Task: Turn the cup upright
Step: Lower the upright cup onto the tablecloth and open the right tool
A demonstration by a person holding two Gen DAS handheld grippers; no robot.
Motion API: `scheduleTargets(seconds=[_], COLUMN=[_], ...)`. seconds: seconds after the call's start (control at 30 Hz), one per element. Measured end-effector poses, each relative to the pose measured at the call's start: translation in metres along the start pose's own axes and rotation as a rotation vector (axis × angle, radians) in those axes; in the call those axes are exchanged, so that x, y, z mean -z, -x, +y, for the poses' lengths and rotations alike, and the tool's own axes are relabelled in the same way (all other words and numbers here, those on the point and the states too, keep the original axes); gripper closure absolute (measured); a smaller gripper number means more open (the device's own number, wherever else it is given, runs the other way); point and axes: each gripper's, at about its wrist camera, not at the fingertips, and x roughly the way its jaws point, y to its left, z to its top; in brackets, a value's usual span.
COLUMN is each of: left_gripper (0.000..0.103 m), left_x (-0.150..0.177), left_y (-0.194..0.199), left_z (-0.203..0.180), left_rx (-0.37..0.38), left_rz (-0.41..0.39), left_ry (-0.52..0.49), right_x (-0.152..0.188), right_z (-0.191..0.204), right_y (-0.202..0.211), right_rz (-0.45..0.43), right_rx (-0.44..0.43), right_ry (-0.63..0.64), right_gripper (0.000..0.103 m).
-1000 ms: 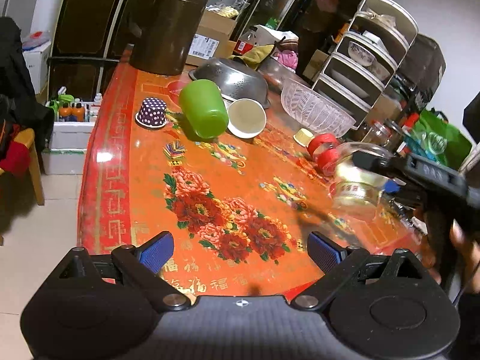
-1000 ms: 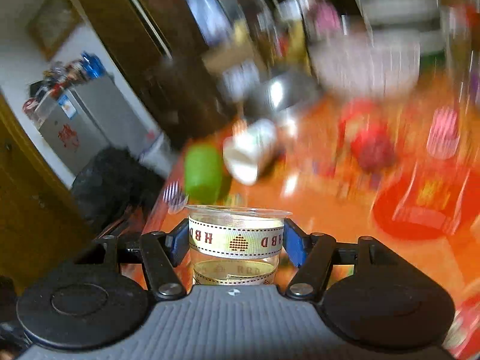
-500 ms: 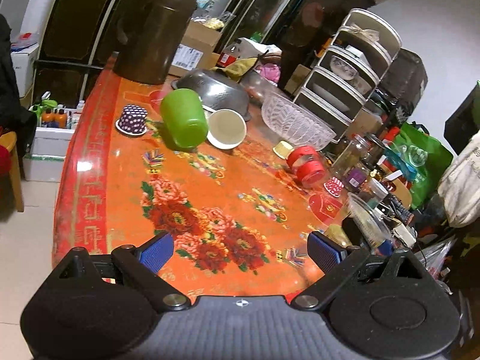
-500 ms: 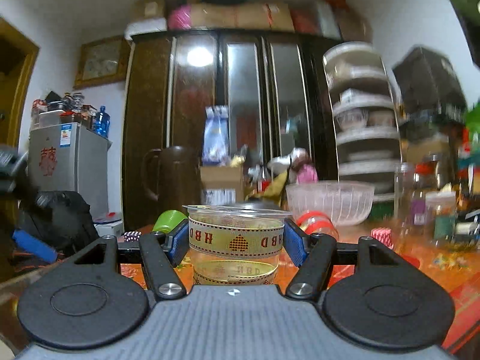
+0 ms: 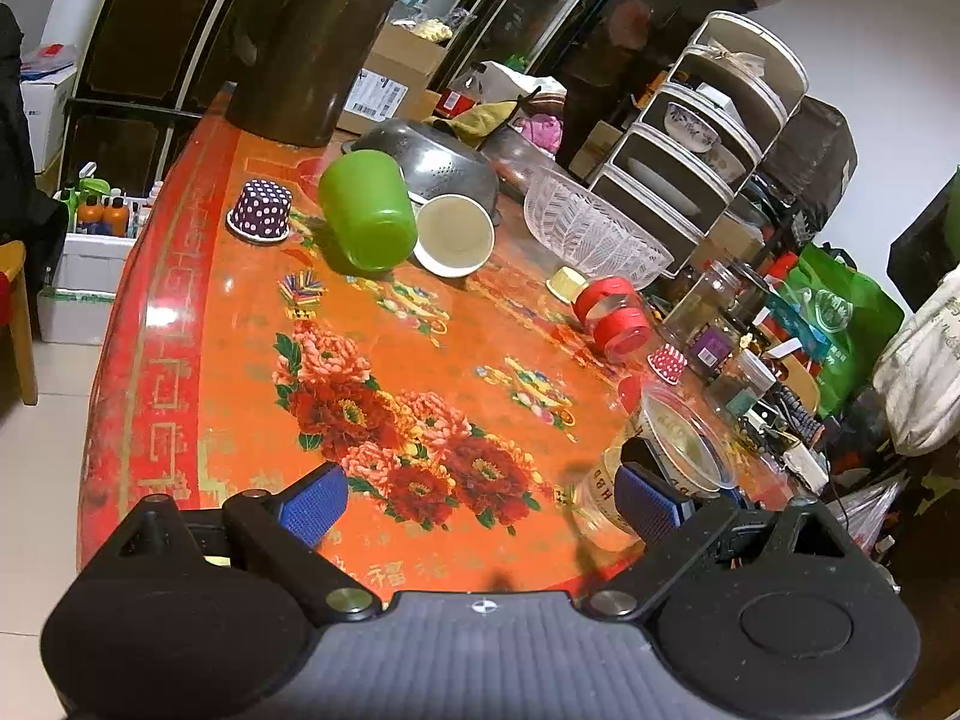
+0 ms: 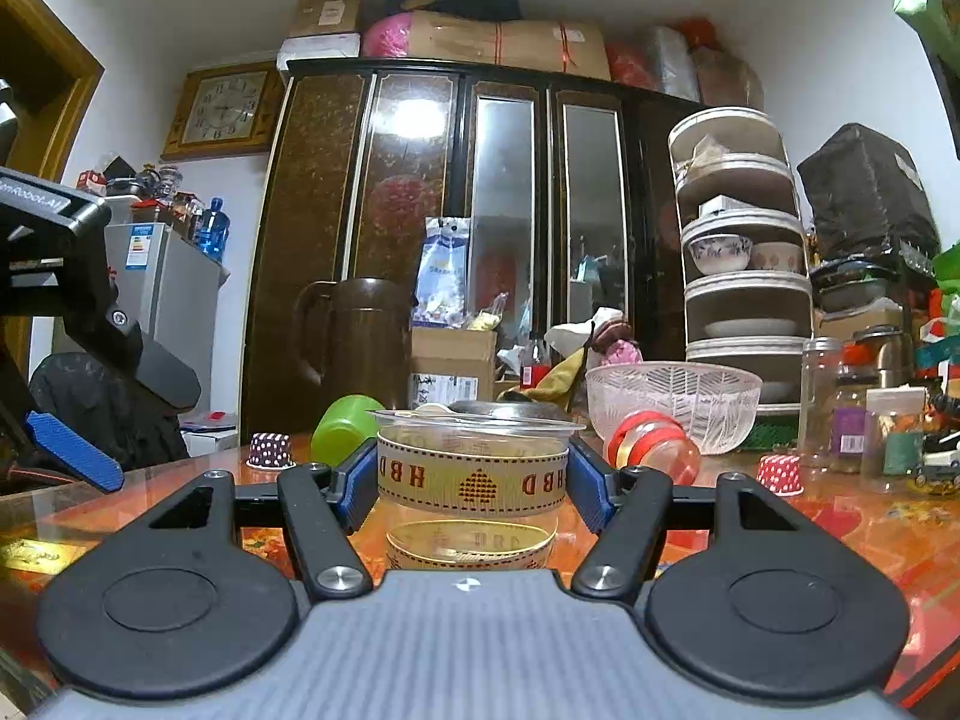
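My right gripper (image 6: 471, 489) is shut on a clear plastic cup (image 6: 471, 480) with a beige "HBD" ribbon band. The cup stands upright, mouth up, low over the red floral table (image 6: 840, 516). In the left wrist view the same cup (image 5: 666, 462) shows at the table's near right edge, partly behind my left gripper's right finger (image 5: 645, 504). My left gripper (image 5: 480, 498) is open and empty, above the table's near edge. A green cup (image 5: 369, 216) and a white paper cup (image 5: 453, 234) lie on their sides at the far end.
A purple dotted cupcake liner (image 5: 261, 210), a steel colander (image 5: 432, 162), a clear patterned bowl (image 5: 591, 234), a red-capped jar on its side (image 5: 612, 318), a small red dotted liner (image 5: 667, 363) and a dark jug (image 5: 306, 42) stand on the table. Jars crowd the right edge.
My right gripper has swung the clear cup from a tilted pose to level and upright, and lowered it to the table's near right. The left gripper has stayed open.
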Motion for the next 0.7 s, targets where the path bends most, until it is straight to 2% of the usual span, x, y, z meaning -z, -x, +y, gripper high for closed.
scheduleTargets(seconds=[0.2,0.3,0.47,0.53,0.7], left_gripper=[0.006,0.006,0.005,0.005,0.003], left_x=[0.002,0.003,0.007,0.008,0.012], left_y=[-0.005,-0.005,-0.003,-0.003,0.001], left_z=[-0.003,-0.006,-0.011,-0.012,-0.019], left_rx=[0.004,0.005,-0.026,-0.048,-0.100], left_rz=[0.015,0.014,-0.009,-0.018,-0.032], left_ry=[-0.009,-0.018,-0.054,-0.070,-0.145], right_x=[0.001,-0.001,-0.005,-0.007,-0.018], right_z=[0.003,0.001,-0.003,-0.006,-0.014], right_y=[0.002,0.001,0.002,0.007,0.017], right_rz=[0.008,0.028,0.063,0.060,0.126], right_rx=[-0.009,-0.015,-0.041,-0.051,-0.072], right_ry=[0.009,-0.003,-0.023,-0.033,-0.064], right_gripper=[0.034,0.026,0.005,0.001,0.001])
